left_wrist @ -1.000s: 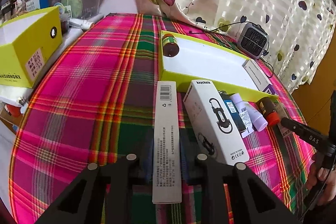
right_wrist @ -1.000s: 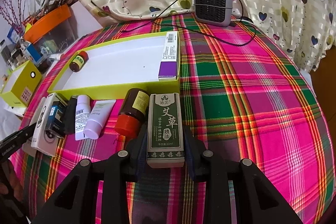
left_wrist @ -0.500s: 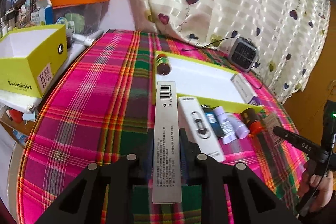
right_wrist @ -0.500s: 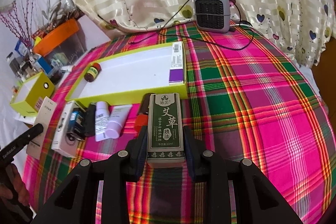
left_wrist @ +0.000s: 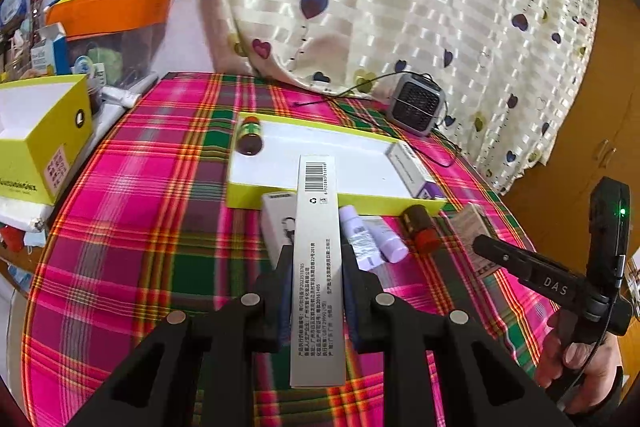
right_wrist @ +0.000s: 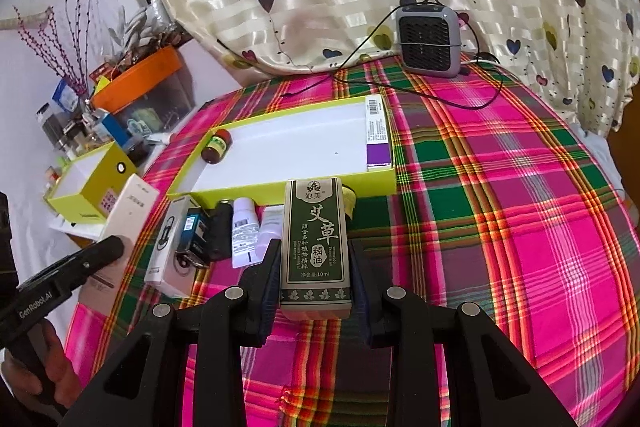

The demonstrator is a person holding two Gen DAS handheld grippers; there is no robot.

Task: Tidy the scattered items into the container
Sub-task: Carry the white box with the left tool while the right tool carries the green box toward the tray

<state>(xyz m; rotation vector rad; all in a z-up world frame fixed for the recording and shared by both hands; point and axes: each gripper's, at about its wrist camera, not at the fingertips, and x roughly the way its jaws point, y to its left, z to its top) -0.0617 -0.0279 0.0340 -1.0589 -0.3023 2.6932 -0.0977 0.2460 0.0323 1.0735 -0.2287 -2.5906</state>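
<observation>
My left gripper (left_wrist: 316, 267) is shut on a long silver box (left_wrist: 318, 227) with a barcode, held above the plaid cloth; its far end reaches over the front wall of the lime tray (left_wrist: 276, 197). My right gripper (right_wrist: 314, 267) is shut on a green box (right_wrist: 316, 239) with white lettering, lifted just before the tray (right_wrist: 280, 189). In the tray lie a small brown bottle (right_wrist: 216, 147) at its left end and a white and purple box (right_wrist: 378, 135) at its right end. Along the tray's front lie a white keychain box (right_wrist: 168, 247), a white tube (right_wrist: 244, 231), a lilac tube (left_wrist: 386, 241) and a red-capped brown bottle (left_wrist: 420, 229).
A grey heater (right_wrist: 428, 41) with a black cable stands behind the tray, against a heart-print curtain. Left of the table are an open yellow box (left_wrist: 40, 135) and an orange-lidded bin (left_wrist: 108, 11) among clutter. A hand (left_wrist: 580, 367) grips the right tool.
Both grippers have risen off the cloth with their boxes still held. The loose items and the tray now sit lower and smaller in both views.
</observation>
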